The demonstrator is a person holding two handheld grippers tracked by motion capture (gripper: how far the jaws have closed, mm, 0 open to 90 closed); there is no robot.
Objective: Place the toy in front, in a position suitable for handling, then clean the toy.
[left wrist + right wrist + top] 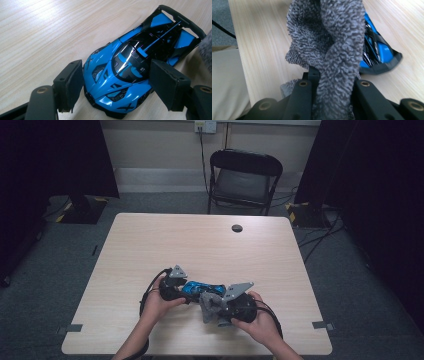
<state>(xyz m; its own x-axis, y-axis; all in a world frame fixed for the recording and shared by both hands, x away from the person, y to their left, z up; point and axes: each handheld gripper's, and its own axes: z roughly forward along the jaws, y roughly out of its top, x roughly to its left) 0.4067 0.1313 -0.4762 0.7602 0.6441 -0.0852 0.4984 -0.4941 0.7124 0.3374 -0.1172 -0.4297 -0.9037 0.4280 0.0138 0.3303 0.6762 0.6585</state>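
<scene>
A glossy blue and black toy race car (125, 67) lies on the pale wooden table (200, 240), near its front edge. My left gripper (120, 87) is shut on the car's nose, one black pad pressed on each flank. In the high view the car (197, 287) sits between both hands. My right gripper (332, 82) is shut on a grey terry cloth (332, 37), which bunches upward and rests against the car's rear end (379, 52). From above, the cloth (212, 306) hangs at the right gripper (222, 307), just right of the left gripper (182, 291).
A black folding chair (243, 180) stands beyond the table's far edge. A round cable hole (237, 228) sits near the back of the tabletop. Dark curtains and cables flank the room. The table's front edge is close to the hands.
</scene>
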